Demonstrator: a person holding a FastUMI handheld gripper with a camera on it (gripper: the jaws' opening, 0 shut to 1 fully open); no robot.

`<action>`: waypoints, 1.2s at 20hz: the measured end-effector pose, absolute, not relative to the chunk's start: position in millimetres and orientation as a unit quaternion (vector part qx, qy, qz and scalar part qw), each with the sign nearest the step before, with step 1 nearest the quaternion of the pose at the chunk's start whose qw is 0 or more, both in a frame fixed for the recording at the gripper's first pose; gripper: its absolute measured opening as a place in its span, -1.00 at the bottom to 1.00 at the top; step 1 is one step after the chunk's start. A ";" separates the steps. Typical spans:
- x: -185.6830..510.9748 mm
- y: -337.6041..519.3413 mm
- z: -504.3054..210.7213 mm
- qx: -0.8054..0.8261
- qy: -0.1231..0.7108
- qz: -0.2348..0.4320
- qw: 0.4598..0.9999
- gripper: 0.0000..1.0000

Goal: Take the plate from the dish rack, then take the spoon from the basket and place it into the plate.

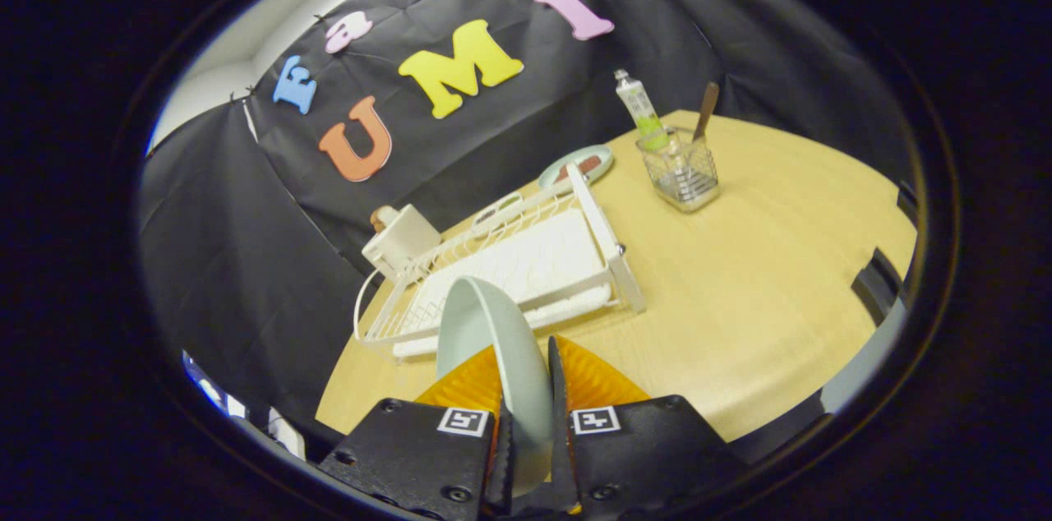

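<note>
My gripper (526, 410) is shut on a pale green plate (485, 332), which stands edge-on between the two fingers and is lifted above the table. Just beyond it sits the white wire dish rack (526, 258) on the wooden table (740, 283). Farther off, past the rack's far right corner, stands a clear mesh basket (680, 172). A spoon with a brown handle (704, 112) sticks up from the basket, beside a white and green tube (641, 112).
A second pale plate (577, 165) leans at the far end of the rack. A white box-shaped object (400, 239) sits behind the rack's left side. The table's rounded edge runs along the right and front.
</note>
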State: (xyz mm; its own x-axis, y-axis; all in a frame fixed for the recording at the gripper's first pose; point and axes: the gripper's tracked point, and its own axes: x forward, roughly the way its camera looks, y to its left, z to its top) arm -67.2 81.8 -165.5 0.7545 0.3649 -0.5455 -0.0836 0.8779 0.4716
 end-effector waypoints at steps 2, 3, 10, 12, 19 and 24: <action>-68.2 83.1 -183.4 0.233 0.355 0.124 0.897 -0.53; -70.4 84.1 -185.4 0.245 0.362 0.125 0.891 -0.53; -49.5 62.2 -197.0 0.214 0.354 0.079 0.907 0.08; -46.1 60.0 -187.8 0.202 0.336 0.080 0.916 0.29; -43.3 35.1 -119.8 0.064 0.184 0.066 0.979 1.00; -40.4 3.5 -75.1 0.026 0.118 0.050 0.991 1.00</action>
